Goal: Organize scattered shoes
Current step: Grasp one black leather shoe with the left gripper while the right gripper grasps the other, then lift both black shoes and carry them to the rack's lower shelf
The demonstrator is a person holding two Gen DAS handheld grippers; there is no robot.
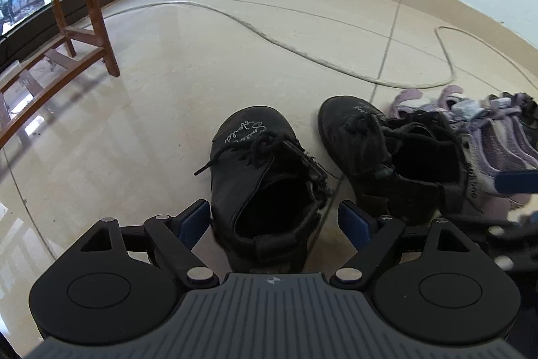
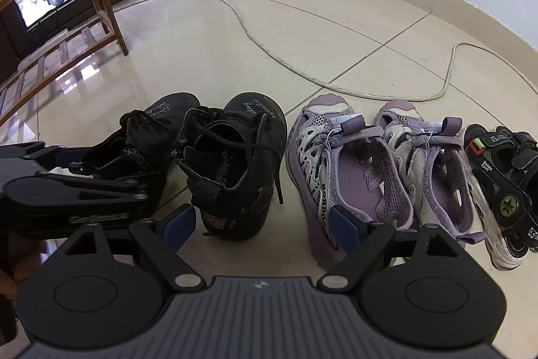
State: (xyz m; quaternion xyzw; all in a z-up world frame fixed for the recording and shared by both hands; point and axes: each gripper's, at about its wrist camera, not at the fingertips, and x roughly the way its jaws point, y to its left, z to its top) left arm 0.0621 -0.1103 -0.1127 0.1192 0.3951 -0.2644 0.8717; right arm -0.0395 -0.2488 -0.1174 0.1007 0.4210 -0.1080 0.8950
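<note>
Two black lace-up shoes on the tiled floor (image 2: 336, 33), toes toward the far wall: left black shoe (image 1: 265, 187) and right black shoe (image 2: 232, 167) side by side, a narrow strip of tile between them. Just right of these, a pair of purple sandals (image 2: 339, 167) in a row, then a black sport sandal (image 2: 504, 177) at the right end. Left gripper (image 1: 274, 219) spread wide around the heel of the left black shoe, one blue pad touching or nearly touching the shoe's left side, the other clear of it; no pinch. Right gripper (image 2: 259, 224) likewise spread, heel of the right black shoe between the pads, nothing clamped. Probably the squaring-up stage: row largely formed, black pair under final adjustment or just set down. Next move likely a nudge or a closing on each heel to bring the two heels level with the sandals' heels, without snagging the loose laces. Readable writing: white cursive script on both black toes, too small to decipher; "BOBDOG" apparently on the near purple sandal's side; "Balala Sport" on the black sandal's strap. Farther out, a pale cable (image 2: 269, 49) snaking across the tiles and a wooden rack (image 1: 84, 33) toward the floor's far-left corner by the glass door.
</note>
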